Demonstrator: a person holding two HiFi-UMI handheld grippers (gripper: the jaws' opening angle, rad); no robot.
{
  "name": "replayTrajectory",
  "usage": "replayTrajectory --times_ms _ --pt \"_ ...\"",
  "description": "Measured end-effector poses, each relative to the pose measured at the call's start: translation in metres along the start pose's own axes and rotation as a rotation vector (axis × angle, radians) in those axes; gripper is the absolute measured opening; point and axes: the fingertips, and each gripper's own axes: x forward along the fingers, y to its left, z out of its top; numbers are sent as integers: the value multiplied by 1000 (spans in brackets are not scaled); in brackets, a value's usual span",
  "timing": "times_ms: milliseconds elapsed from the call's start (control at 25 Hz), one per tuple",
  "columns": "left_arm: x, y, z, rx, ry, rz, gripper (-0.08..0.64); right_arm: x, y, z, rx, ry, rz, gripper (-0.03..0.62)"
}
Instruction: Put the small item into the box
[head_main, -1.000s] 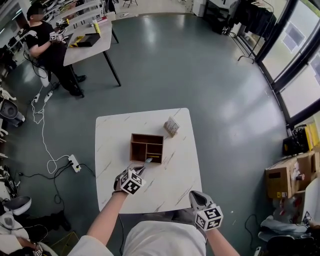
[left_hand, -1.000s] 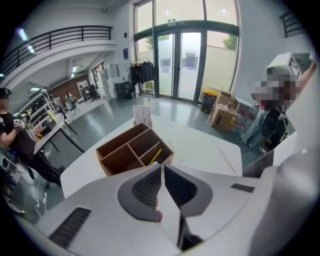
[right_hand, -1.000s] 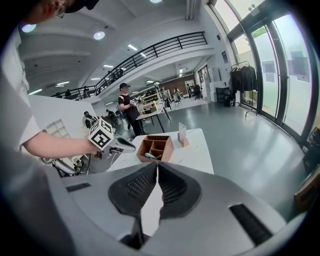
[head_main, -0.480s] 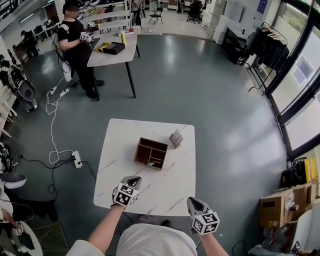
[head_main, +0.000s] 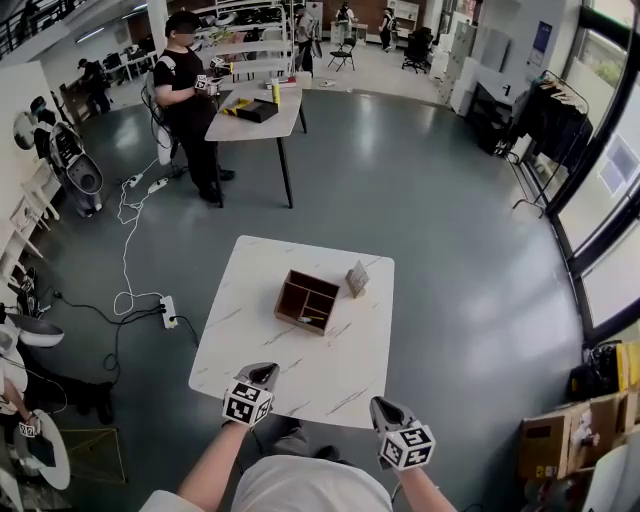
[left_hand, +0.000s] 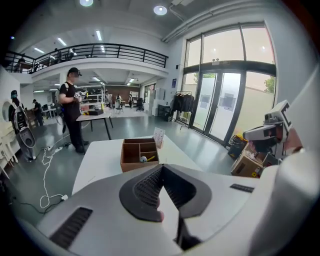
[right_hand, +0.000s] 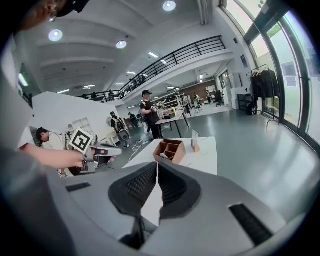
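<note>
Pulling back to the near table edge, left gripper (head_main: 262, 374) is clenched on nothing, and so is right gripper (head_main: 384, 406). Farther out, the small whitish-and-yellow item (left_hand: 143, 159) lies inside the brown wooden divided box (head_main: 282, 300), in a near compartment. Placement looks done.

The scene is brightly lit by round ceiling lamps (right_hand: 55, 35) and tall windows (left_hand: 225, 100). Soft glare is noted on the floor (head_main: 420, 180). Fisheye bending and dark corners are recorded in both gripper views.
</note>
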Motion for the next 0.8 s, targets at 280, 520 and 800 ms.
replayTrajectory --times_ms 280,520,800 --pt "-57 -50 -24 -169 -82 -1 14 -43 11 -22 -47 -23 36 28" --pt "-103 -75 -30 -222 -160 0 14 -58 15 -26 -64 -55 42 28" --pt "-131 -75 -34 -219 -196 -3 14 -63 27 -13 -73 -96 68 28"
